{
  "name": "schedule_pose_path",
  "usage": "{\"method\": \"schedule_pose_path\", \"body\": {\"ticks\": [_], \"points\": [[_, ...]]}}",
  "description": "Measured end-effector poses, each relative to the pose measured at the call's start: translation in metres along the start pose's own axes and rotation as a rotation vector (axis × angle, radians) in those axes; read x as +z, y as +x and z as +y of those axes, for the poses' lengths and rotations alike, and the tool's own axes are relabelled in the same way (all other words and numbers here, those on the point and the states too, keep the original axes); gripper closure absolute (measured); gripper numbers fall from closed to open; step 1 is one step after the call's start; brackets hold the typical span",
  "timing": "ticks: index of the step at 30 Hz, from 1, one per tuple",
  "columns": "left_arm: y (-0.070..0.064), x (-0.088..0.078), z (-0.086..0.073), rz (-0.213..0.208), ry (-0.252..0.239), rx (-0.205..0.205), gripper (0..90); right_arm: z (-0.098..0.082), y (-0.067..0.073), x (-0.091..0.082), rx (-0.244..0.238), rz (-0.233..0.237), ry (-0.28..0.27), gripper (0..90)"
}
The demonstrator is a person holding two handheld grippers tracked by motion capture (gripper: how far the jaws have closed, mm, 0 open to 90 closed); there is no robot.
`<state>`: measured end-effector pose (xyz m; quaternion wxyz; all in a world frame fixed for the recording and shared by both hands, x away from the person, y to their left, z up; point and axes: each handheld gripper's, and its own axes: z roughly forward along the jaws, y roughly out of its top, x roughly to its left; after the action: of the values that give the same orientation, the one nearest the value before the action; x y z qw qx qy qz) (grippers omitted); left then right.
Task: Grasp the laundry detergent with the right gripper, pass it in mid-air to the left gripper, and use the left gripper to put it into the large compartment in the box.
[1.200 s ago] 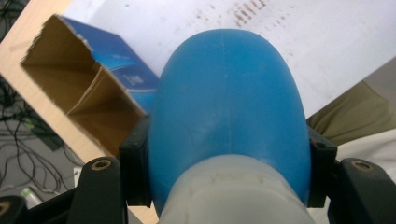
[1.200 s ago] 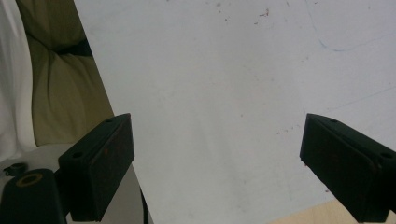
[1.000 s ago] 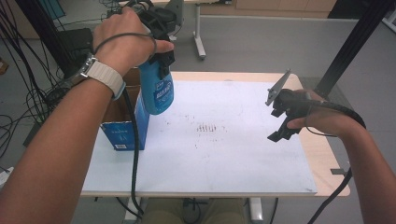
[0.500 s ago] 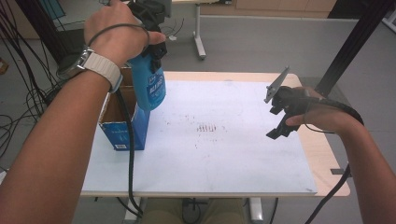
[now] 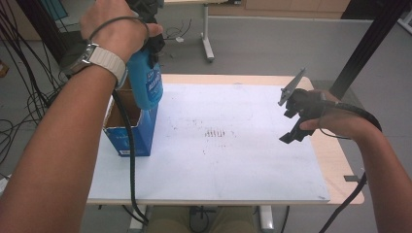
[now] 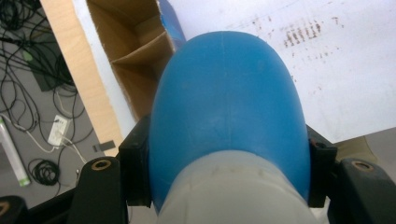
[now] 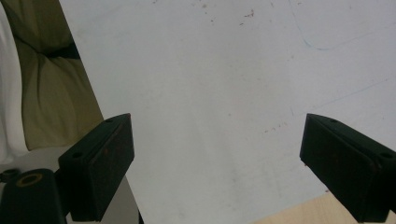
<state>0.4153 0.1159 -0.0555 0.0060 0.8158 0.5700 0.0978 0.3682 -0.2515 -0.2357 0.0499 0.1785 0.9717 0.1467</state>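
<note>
A blue plastic bottle [image 5: 147,82] hangs in the air above an open blue cardboard box [image 5: 130,127] at the table's left edge. My left gripper [image 5: 148,41] is shut on the bottle near its whitish top, its black jaws pressing both sides of the blue bottle [image 6: 229,116]. Below it the box [image 6: 135,60] shows brown dividers inside. My right gripper [image 5: 291,116] hovers over the right side of the white sheet [image 5: 218,145], open, with nothing between its fingers [image 7: 100,168].
The white sheet covers most of the wooden table [image 5: 335,160] and bears faint brownish marks [image 5: 216,133] near its middle. Cables [image 5: 29,97] lie on the floor to the left. A black post [image 5: 364,43] rises at the back right.
My left hand has carried the bottle to the left and a little up, from beside the box to above it. The right gripper has stayed where it was.
</note>
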Motion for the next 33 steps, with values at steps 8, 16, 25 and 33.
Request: {"method": "schedule_pose_path", "body": {"ticks": [8,16,25,33], "points": [[0.014,0.005,0.003,-0.005,0.003,-0.049,37.8,-0.003,-0.001,0.006,0.006,0.006,0.005,9.8],[0.031,0.011,0.004,0.001,0.014,-0.106,37.8,-0.004,-0.004,0.007,0.020,0.008,0.002,9.8],[0.048,0.023,0.005,-0.001,0.022,-0.156,37.8,-0.012,-0.007,0.010,0.035,0.017,0.003,9.6],[0.055,0.028,0.008,0.000,0.008,-0.175,37.8,-0.015,-0.011,0.012,0.049,0.022,0.004,9.6]]}}
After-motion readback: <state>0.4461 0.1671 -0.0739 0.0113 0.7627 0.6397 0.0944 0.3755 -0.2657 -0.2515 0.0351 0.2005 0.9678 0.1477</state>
